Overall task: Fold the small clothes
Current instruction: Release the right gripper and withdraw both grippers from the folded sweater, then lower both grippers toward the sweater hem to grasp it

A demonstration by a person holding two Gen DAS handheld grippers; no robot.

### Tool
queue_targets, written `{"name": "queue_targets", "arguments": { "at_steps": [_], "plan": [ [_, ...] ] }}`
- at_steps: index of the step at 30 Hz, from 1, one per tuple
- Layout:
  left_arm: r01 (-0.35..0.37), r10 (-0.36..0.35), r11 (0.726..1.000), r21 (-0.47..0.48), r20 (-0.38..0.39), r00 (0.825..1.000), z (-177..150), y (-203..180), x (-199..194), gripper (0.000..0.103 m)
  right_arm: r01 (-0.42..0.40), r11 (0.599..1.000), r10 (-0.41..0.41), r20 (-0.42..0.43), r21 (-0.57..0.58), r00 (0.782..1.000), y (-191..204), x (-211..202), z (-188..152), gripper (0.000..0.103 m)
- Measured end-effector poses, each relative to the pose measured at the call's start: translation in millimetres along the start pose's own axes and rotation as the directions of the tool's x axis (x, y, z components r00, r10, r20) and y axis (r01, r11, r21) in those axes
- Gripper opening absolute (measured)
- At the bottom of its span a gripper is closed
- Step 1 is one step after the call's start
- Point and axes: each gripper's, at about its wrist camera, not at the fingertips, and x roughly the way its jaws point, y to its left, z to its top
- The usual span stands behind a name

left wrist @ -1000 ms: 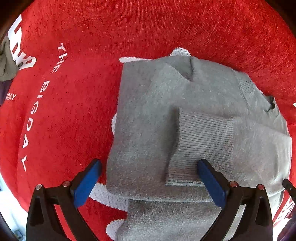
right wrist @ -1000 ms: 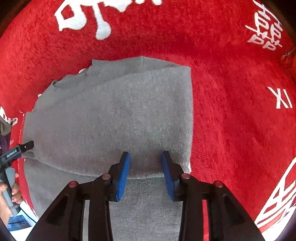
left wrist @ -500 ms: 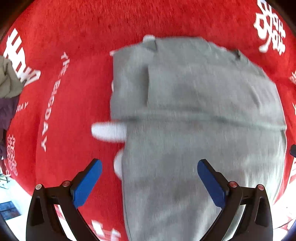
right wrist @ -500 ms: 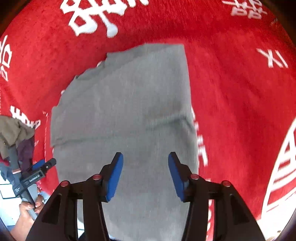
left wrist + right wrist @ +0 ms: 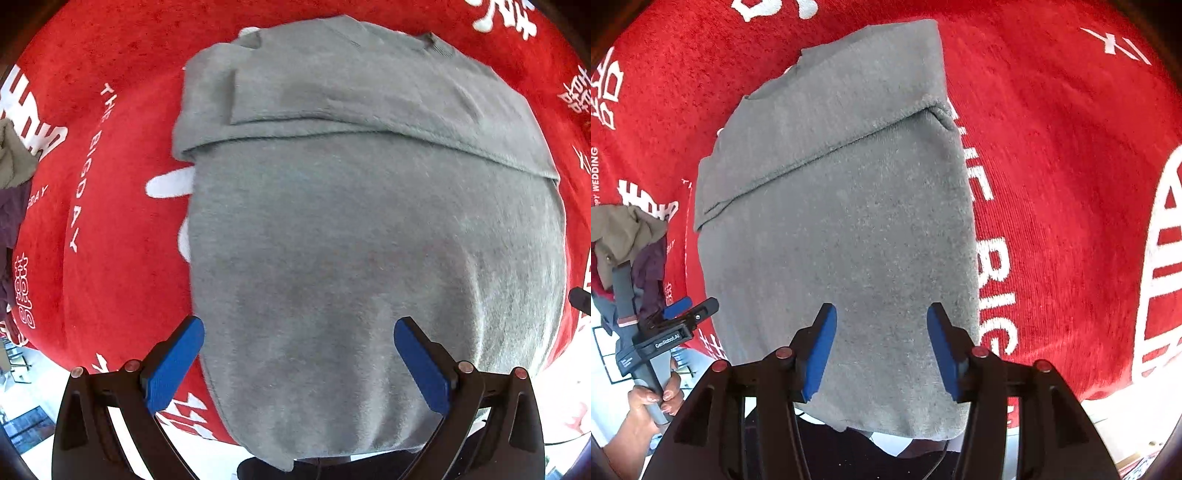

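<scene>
Hovering over the half-folded garment, both sets of jaws spread and empty.

Hanging directly above the near hem of the grey sweater: left gripper over its left half, right gripper over its right. Lying lengthwise away from both on the red cloth, folded band at the far end.

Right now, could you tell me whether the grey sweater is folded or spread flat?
Partly folded: the grey sweater has its far part doubled over, a fold edge crossing it; its near end hangs off the red cloth.
</scene>
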Motion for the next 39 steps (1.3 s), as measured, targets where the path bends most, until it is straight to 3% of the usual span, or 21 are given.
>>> {"name": "queue_targets", "arguments": {
  "at_steps": [5,10,20,32,39],
  "plan": [
    [-0.023,0.023,1.0,0.012,-0.007,1.0,-2,-16,-1,0.103,-0.029,0.997,0.027,-0.019,-0.069,0.999,2,-2,3,0.055],
    [-0.035,0.035,0.998,-0.047,0.003,0.999,-10,-24,-10,0.103,-0.057,0.991,0.048,-0.073,-0.124,0.996,3,2,7,0.055],
    [-0.03,0.028,0.995,-0.091,-0.021,0.999,-50,-36,-9,0.103,-0.135,0.967,0.107,-0.137,-0.215,0.985,1,11,-8,0.055],
    [0.028,-0.028,0.999,-0.028,-0.013,1.0,-121,28,4,0.103,-0.116,0.984,0.091,-0.175,-0.138,0.98,-19,33,-81,0.055],
    [0.157,-0.154,0.985,0.067,-0.047,0.987,-163,59,24,0.103,-0.122,0.989,0.105,-0.175,-0.087,0.979,-30,45,-114,0.055]
  ]
}}
